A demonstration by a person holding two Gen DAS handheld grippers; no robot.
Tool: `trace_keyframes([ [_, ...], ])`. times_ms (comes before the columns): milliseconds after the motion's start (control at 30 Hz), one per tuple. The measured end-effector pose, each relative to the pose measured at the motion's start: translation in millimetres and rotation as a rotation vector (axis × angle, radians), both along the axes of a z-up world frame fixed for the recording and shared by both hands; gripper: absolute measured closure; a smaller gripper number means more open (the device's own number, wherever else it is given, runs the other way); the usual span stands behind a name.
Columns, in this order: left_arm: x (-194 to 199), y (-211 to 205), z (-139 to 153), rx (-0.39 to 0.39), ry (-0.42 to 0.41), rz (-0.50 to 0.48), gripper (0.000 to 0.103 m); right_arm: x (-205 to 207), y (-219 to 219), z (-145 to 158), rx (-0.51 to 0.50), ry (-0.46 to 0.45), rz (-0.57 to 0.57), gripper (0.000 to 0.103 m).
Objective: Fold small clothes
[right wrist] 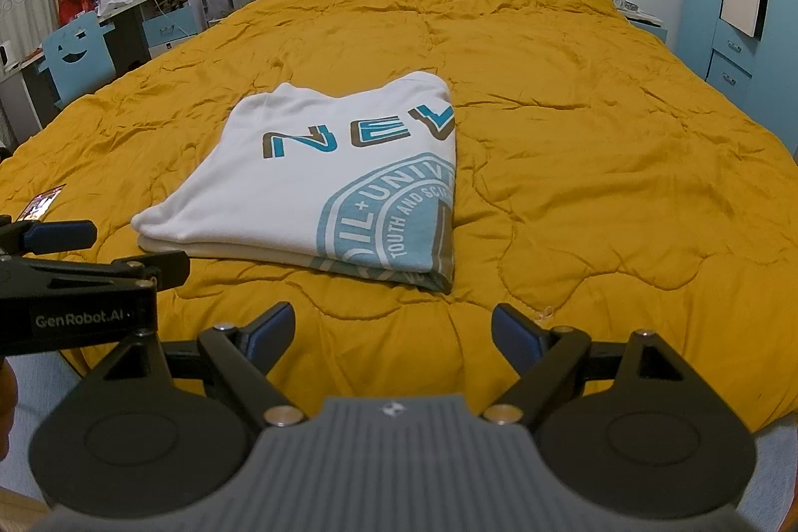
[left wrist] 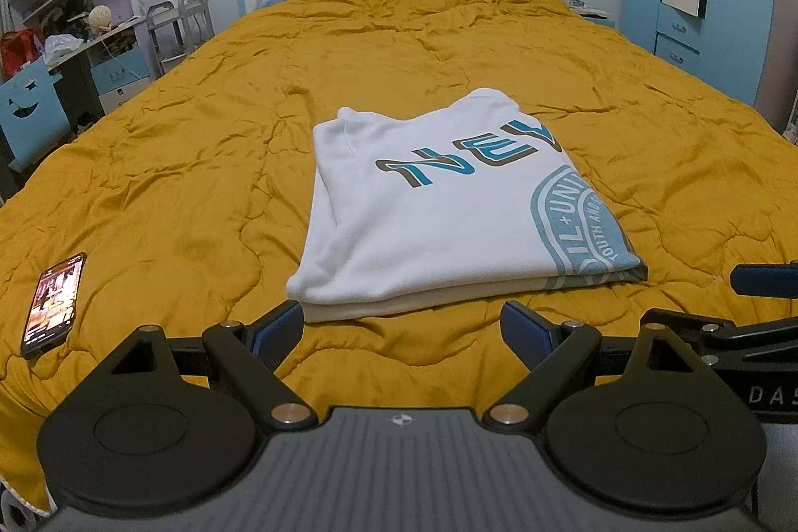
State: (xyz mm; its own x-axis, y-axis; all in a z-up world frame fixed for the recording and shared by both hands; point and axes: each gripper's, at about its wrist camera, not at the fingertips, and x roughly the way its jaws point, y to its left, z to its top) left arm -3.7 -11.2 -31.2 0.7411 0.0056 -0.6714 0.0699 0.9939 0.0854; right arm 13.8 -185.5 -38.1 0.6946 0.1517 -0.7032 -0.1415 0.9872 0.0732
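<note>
A: T-shirt (left wrist: 439, 208) lay folded at mid-frame on the mustard quilt (left wrist: 174, 183), just beyond the left gripper (left wrist: 401, 330) and right gripper (right wrist: 391, 330). Why so?

B: Both claws were spread, holding nothing; folding looked finished. The folds hid the print; a phone (left wrist: 52, 305) lay lower left.

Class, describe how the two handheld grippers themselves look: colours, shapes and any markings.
Both match. The left gripper and right gripper have black linkage arms with silver pivot pins, two round black discs, a ribbed grey centre plate with a small emblem, and blue pads on the fingers. "GenRobot.AI" is printed in white on the left gripper's side. No cables or sleeves show.
</note>
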Motion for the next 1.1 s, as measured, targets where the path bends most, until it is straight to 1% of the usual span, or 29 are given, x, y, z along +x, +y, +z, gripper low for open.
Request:
trace_keyframes([
  [733, -0.1, 0.2, -0.1, 0.0, 0.002, -0.001, 0.0, 0.8, -0.3, -0.9, 0.0, 0.005, 0.001, 0.021],
  [933, -2.5, -0.7, -0.7, 0.015, -0.016, -0.014, 0.0, 0.7, 0.3, -1.1, -0.001, 0.004, 0.002, 0.021],
  [1100, -2.1, 3.7, -0.7, 0.012, -0.022, -0.018, 0.0, 0.9, 0.0, -1.4, -0.003, 0.002, 0.005, 0.021],
])
